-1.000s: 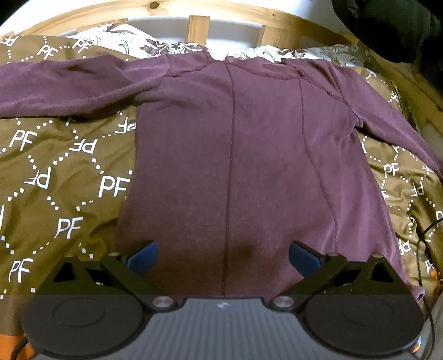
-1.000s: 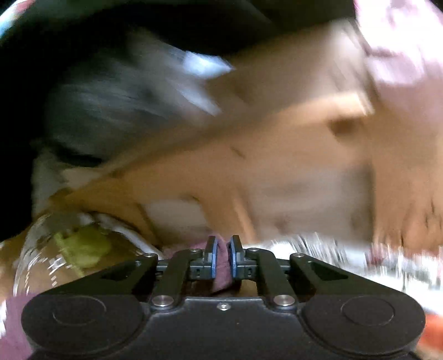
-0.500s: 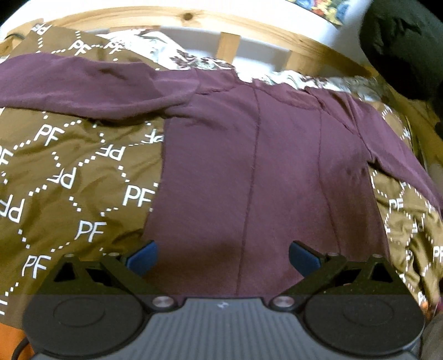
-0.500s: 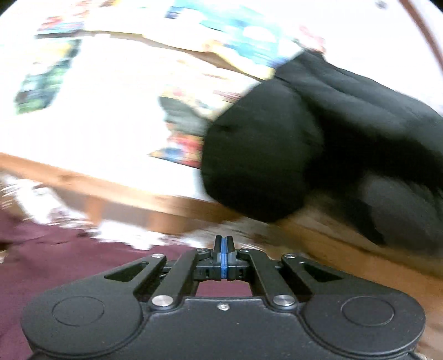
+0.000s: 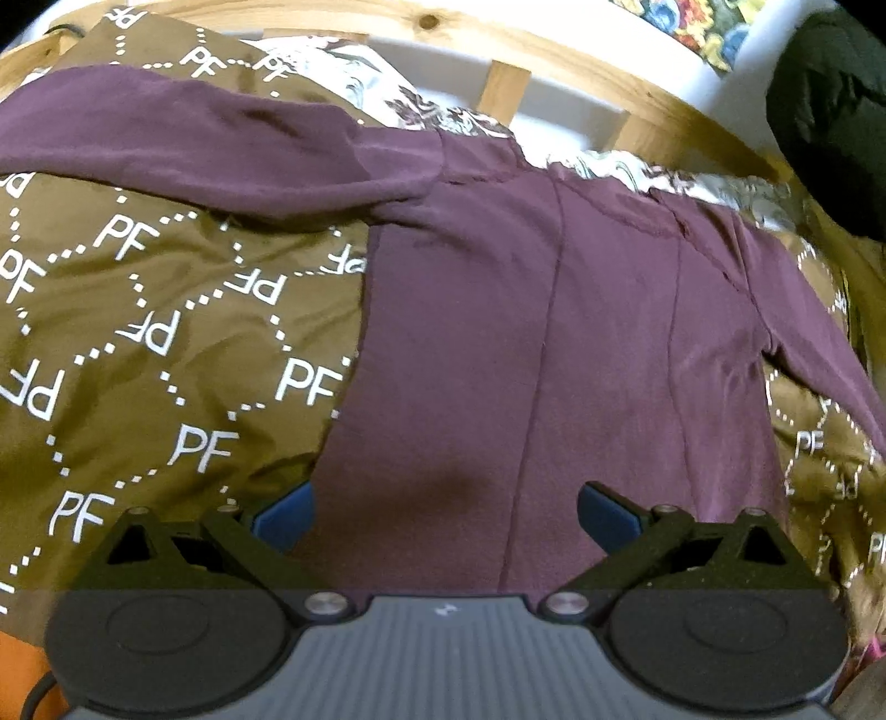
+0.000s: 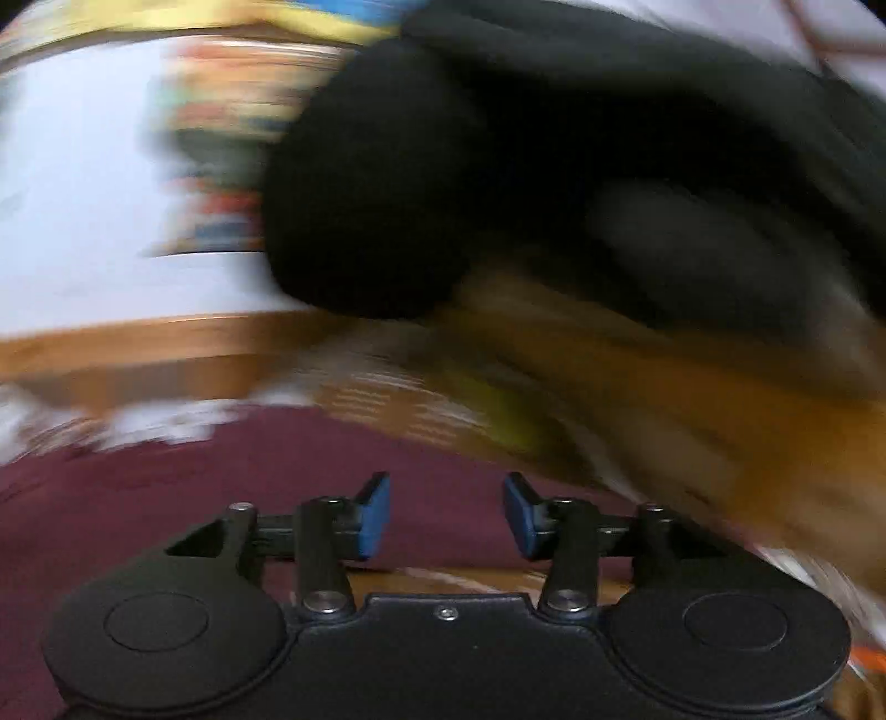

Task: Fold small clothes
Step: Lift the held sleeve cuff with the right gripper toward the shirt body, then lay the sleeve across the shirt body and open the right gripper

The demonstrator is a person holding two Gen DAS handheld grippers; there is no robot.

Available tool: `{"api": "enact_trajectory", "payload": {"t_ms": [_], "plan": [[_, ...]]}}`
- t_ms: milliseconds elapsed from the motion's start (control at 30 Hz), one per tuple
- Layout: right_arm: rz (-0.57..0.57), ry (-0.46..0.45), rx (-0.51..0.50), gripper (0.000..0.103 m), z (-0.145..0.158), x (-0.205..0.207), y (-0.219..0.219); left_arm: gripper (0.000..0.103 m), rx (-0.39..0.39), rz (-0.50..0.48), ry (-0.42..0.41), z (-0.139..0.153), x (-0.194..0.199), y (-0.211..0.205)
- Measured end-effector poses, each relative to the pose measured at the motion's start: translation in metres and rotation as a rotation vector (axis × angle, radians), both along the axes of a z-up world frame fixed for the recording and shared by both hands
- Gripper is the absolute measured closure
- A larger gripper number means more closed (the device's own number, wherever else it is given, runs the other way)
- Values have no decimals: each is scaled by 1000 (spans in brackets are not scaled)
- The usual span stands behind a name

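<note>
Maroon long-sleeved top (image 5: 531, 332): spread flat on brown "PF" bedspread (image 5: 166, 332), filling centre of left view, one sleeve reaching upper left. Wooden headboard (image 5: 498, 50) along top. Left tongs (image 5: 446, 512): wide apart, empty, over hem. Right tongs (image 6: 446, 515): just been opening, now part open, nothing between; view blurred, black bundle (image 6: 421, 183) upper centre.

Both wrist views share the maroon top (image 5: 554, 343) (right blurred, nearly level).
</note>
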State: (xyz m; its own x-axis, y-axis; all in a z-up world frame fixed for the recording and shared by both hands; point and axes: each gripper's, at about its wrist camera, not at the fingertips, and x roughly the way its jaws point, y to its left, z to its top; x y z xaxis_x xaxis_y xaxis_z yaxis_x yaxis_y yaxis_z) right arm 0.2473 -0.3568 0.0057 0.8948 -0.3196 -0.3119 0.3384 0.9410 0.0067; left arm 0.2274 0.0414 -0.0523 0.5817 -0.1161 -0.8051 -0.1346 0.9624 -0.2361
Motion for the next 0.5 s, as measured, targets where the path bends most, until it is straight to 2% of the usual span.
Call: {"api": "enact_trajectory", "payload": {"t_ms": [100,200,333,400,467,500], "plan": [[-244,32,134,44,-7,-5,-71,1,20,-22,1,-3,0,-6],[-445,48,319,43,-22,-17,-134,1,48,-46,-34,-3,-1,-14],[-561,67,580,43,-52,-35,-184,1,65,-78,-87,-1,3,-25],[-569,67,613,43,-57,-34,-186,1,69,-87,-86,-2,3,-28],[-547,58,601,56,-56,-33,-184,1,70,-88,-72,-4,4,-28],[-531,61,600,69,-56,-33,-183,1,69,-86,-66,-5,3,-28]]}}
